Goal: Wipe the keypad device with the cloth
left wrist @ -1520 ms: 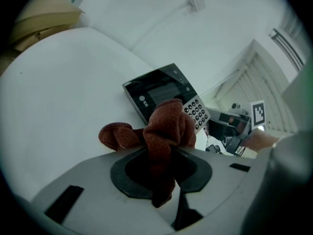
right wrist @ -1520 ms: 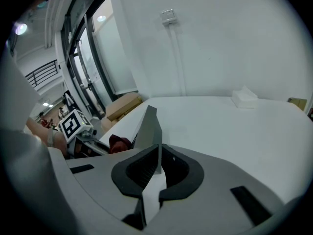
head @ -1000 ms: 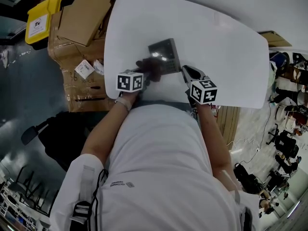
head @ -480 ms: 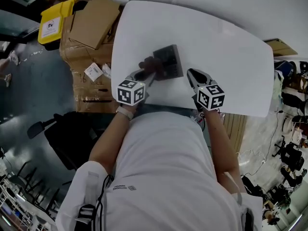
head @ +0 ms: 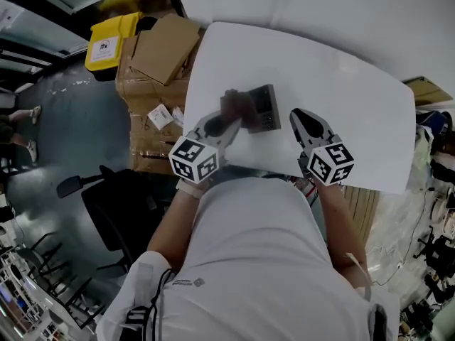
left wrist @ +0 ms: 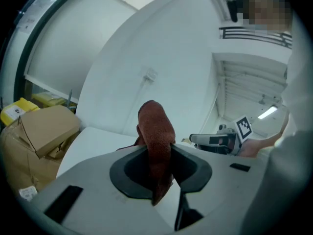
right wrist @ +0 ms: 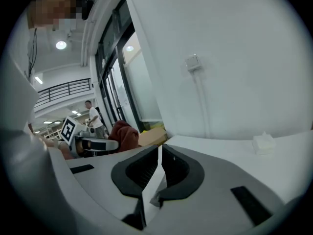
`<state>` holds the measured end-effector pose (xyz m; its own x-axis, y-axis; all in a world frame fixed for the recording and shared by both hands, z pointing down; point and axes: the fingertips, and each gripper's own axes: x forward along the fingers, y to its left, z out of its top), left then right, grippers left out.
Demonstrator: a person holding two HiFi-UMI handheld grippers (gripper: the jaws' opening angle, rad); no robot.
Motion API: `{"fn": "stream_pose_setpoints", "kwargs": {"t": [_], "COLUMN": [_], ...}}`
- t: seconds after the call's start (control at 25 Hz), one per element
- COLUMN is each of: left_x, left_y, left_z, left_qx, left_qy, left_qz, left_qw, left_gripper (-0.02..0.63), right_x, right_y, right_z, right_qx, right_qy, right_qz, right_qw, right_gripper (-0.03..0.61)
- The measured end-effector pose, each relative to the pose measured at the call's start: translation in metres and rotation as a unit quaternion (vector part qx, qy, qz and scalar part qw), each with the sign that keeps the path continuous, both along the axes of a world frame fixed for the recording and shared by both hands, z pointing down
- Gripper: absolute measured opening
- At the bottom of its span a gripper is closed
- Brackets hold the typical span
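White table (head: 341, 84): cloth (left wrist: 155, 126) in left gripper (left wrist: 159, 153)

The head camera sits above me and looks steeply down past my shoulders onto the white table (head: 341, 84). My left gripper (head: 226, 121) and right gripper (head: 298, 116) lie near mid-frame. Each gripper camera rides close behind its own jaws and looks nearly level along them, across the table toward the white wall (left wrist: 161, 43). Their fields cross: the left gripper view catches my right gripper at its right, and the right gripper view catches my left gripper at its left. All three share the table. Both gripper views share the small wall box (right wrist: 192, 61).
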<state>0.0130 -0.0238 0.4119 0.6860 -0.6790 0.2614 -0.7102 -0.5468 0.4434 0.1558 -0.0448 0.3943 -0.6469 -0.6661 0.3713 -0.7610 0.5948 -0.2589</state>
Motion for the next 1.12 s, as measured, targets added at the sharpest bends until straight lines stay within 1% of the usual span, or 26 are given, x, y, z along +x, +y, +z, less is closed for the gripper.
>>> {"fn": "stream_pose_setpoints", "kwargs": {"t": [0.08, 0.16, 0.28, 0.36, 0.52, 0.76, 1.12], "left_x": [-0.003, -0.005, -0.014, -0.019, -0.025, -0.034, -0.031], "left_y": [-0.001, -0.001, -0.002, -0.002, -0.002, 0.0, 0.004], "left_z": [-0.017, -0.033, -0.056, -0.067, -0.077, -0.074, -0.074], "left_qx": [0.022, 0.045, 0.076, 0.087, 0.096, 0.096, 0.1], "left_qy": [0.006, 0.001, -0.006, -0.004, -0.001, -0.015, -0.034], "left_qz": [0.0, 0.001, -0.016, -0.029, -0.044, -0.058, -0.059], "left_qw": [0.9997, 0.999, 0.997, 0.9957, 0.9944, 0.9936, 0.9926], "left_gripper": [0.091, 0.09, 0.089, 0.091, 0.091, 0.09, 0.091], "right_x": [-0.007, -0.012, -0.022, -0.026, -0.033, -0.041, -0.041], "right_y": [0.0, 0.001, 0.0, 0.0, -0.001, -0.002, 0.004], "right_z": [-0.014, -0.025, -0.041, -0.05, -0.062, -0.063, -0.058], "right_qx": [0.022, 0.043, 0.07, 0.083, 0.096, 0.096, 0.095], "right_qy": [-0.001, 0.003, 0.003, 0.006, 0.002, -0.006, -0.011], "right_qz": [-0.012, -0.022, -0.036, -0.042, -0.055, -0.062, -0.06], "right_qw": [1.0, 0.999, 0.997, 0.996, 0.994, 0.993, 0.994], "right_gripper": [0.035, 0.035, 0.035, 0.034, 0.034, 0.034, 0.034]}}
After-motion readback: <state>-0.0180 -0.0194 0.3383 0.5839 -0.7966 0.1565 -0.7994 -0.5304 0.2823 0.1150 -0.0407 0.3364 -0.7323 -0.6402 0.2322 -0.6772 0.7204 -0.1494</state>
